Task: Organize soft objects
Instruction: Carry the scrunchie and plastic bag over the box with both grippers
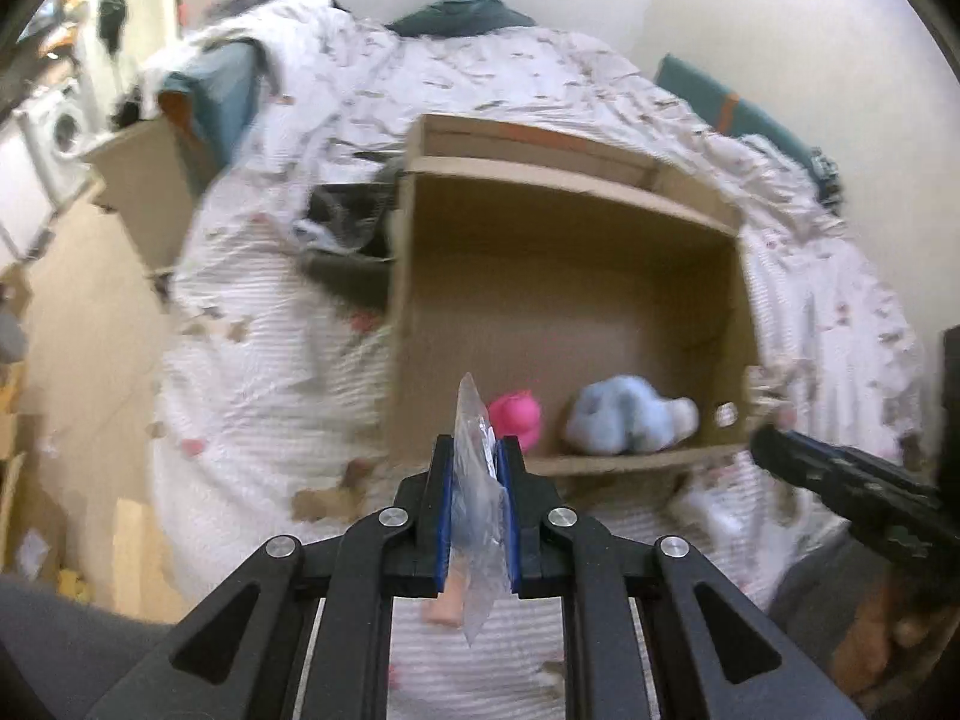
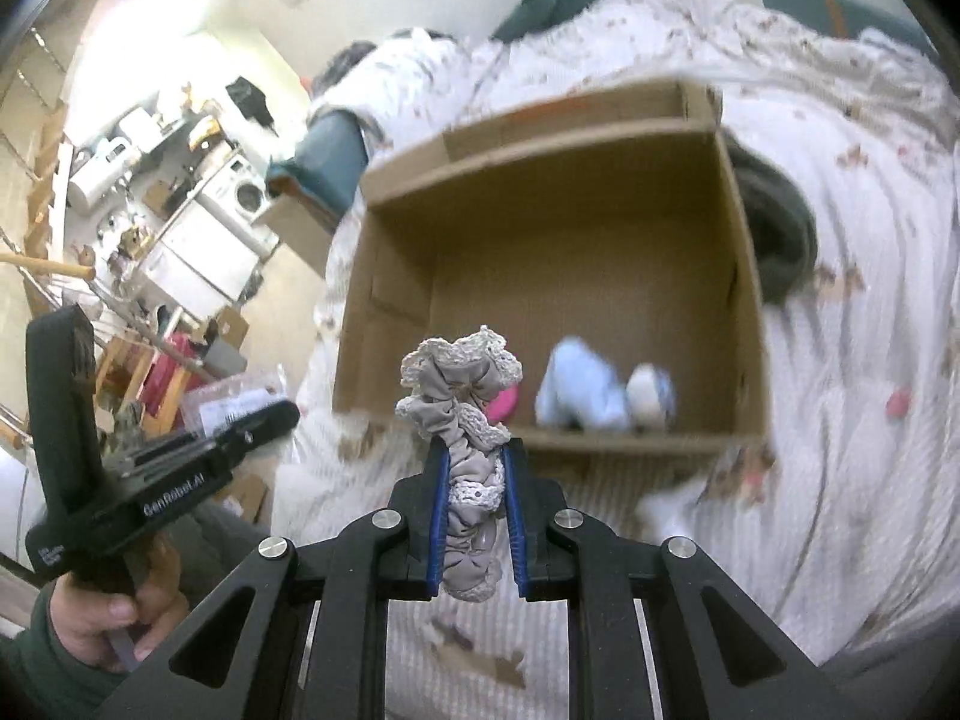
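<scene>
An open cardboard box (image 1: pixel 576 276) lies on the bed and also shows in the right wrist view (image 2: pixel 552 252). Inside it are a pink soft toy (image 1: pixel 516 414) and a light blue plush (image 1: pixel 624 414), also seen in the right wrist view as the pink toy (image 2: pixel 503 405) and the blue plush (image 2: pixel 585 393). My left gripper (image 1: pixel 474 456) is shut on a clear plastic bag (image 1: pixel 477 498) just before the box's near edge. My right gripper (image 2: pixel 474 456) is shut on a grey and white lace scrunchie (image 2: pixel 462 396), near the box's front edge.
The bed has a white patterned duvet (image 1: pixel 270 360) with teal pillows (image 1: pixel 738 102). A dark garment (image 2: pixel 780 240) lies beside the box. A second cardboard box (image 1: pixel 144 186) stands left of the bed. A washing machine (image 2: pixel 240 198) and cluttered shelves are at far left.
</scene>
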Demonstrator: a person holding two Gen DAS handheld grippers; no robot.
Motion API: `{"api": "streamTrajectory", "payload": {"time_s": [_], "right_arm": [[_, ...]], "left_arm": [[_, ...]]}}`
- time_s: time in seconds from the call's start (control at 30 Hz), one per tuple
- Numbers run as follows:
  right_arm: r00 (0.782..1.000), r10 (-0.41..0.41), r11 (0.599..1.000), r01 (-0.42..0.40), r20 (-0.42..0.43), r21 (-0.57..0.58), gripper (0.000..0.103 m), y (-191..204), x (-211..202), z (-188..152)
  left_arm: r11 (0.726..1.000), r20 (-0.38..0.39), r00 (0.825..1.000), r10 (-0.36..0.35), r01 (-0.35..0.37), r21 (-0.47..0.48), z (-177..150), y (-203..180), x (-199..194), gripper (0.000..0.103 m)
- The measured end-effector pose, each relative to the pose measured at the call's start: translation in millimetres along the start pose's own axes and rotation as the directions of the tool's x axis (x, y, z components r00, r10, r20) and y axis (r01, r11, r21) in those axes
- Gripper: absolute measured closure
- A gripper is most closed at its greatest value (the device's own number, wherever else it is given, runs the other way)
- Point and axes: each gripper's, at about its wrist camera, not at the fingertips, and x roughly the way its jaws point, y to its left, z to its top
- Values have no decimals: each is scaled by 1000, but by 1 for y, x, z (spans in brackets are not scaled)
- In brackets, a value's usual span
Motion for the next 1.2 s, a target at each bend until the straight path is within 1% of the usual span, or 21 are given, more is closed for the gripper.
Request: {"api": "streamTrajectory", "payload": {"time_s": [0.03,0.1,0.17,0.27,0.37,0.43,0.5,0.67,0.87,0.93,1.2], "right_arm": [[1000,-5,1000,5,0,-13,84,-4,1,5],[999,-34,999,34,3,-24,84,-10,9,16],[1000,-24,1000,24,2,21,84,-23,16,24],[999,-37,997,37,0,62,84,-31,30,31],[999,-42,997,42,-3,61,84,-33,40,37],[999,-36,998,36,-5,54,84,-31,45,37],[999,-32,998,33,-15,46,84,-28,51,37],[999,-25,1000,25,-47,-4,84,-15,71,35],[997,-9,1000,7,-73,-28,84,-4,87,31],[997,-18,999,15,-78,-37,84,-3,89,29],[996,-38,999,37,-79,-15,84,-8,94,28]], "left_arm": [[1000,-9,1000,-28,28,4,7,-1,3,91],[999,-5,1000,-26,26,23,19,-6,10,90],[999,2,1000,-9,9,50,32,-9,20,90],[999,-20,1000,-14,15,32,41,-8,42,90],[1000,-26,999,-26,26,10,35,-4,62,91],[1000,-43,999,-18,18,-14,31,-1,71,91],[999,-60,997,-39,38,-32,30,0,75,91],[1000,-76,997,-12,11,-9,23,-3,81,91],[1000,-81,996,-28,28,-2,20,-6,83,90],[999,-82,996,-35,36,0,20,-8,83,90],[1000,-104,994,-9,12,28,16,-11,90,90]]}}
